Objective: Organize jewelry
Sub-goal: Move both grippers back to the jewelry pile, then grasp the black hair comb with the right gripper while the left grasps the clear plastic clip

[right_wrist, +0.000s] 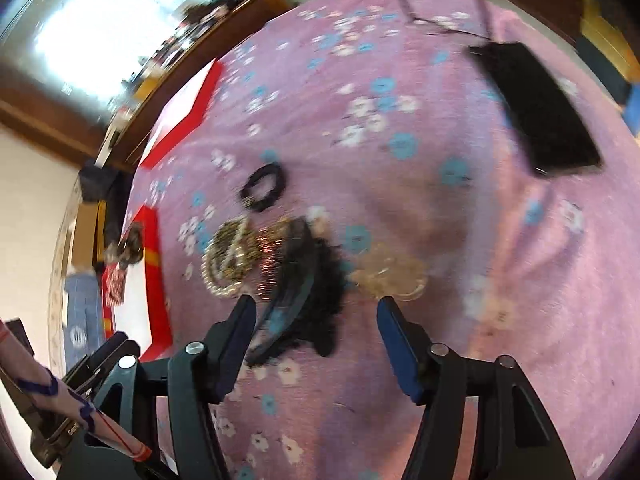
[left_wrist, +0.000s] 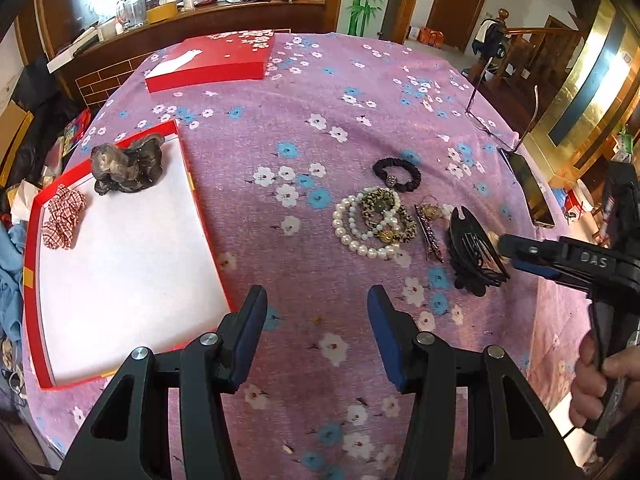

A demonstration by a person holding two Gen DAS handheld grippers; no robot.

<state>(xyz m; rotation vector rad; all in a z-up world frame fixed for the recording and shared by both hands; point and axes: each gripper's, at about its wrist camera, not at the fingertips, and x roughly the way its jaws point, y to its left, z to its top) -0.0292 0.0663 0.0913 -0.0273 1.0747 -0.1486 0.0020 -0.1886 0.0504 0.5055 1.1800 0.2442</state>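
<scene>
Presently the right claw [left_wrist: 505,245], spread wide, nears the black hair claw clip [left_wrist: 474,256] at three o'clock of the pearl necklace [left_wrist: 362,228]; left claw [left_wrist: 316,314] waits wide beside the red tray [left_wrist: 34,288], apparently the destination.

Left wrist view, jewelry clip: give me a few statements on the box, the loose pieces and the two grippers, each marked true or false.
1. The open red box holds a checked scrunchie and a dark grey hair piece. True.
2. The pearl necklace lies in the box. False: it lies on the floral cloth, tangled with a leopard-print scrunchie.
3. The left gripper is open and holds nothing. True.
4. The right gripper is shut on the black claw clip. False: it is open, hovering by the clip.
5. The black hair tie lies apart from the pearls. True.
</scene>
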